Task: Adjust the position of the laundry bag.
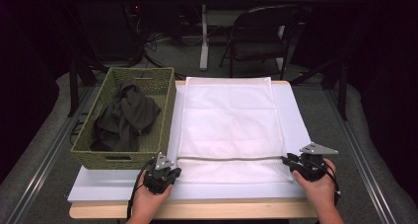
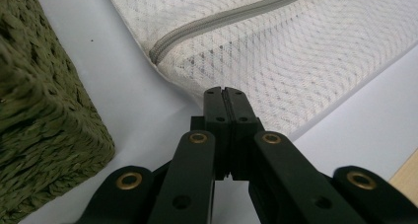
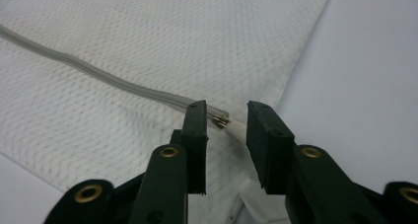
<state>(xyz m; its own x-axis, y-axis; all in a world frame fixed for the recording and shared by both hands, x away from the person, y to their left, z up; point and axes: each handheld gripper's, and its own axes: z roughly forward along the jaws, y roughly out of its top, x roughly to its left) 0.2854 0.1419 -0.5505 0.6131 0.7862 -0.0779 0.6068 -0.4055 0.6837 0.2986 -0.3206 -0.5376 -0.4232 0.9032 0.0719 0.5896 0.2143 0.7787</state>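
Observation:
A white mesh laundry bag (image 1: 226, 120) lies flat on the table, with a grey zipper (image 1: 229, 158) running across its near end. My left gripper (image 1: 170, 173) is at the bag's near left corner; in the left gripper view its jaws (image 2: 224, 93) are pressed together over the mesh edge (image 2: 296, 61), just below the zipper's end (image 2: 162, 46). My right gripper (image 1: 291, 161) is at the zipper's right end. It stands open (image 3: 226, 110) with the small metal zipper pull (image 3: 222, 120) between its jaws, untouched.
A green woven basket (image 1: 167, 110) holding a dark garment (image 1: 125, 118) stands left of the bag, close beside my left gripper (image 2: 44, 115). The white table cover (image 1: 296, 115) shows right of the bag. A black chair (image 1: 261, 34) stands beyond the table.

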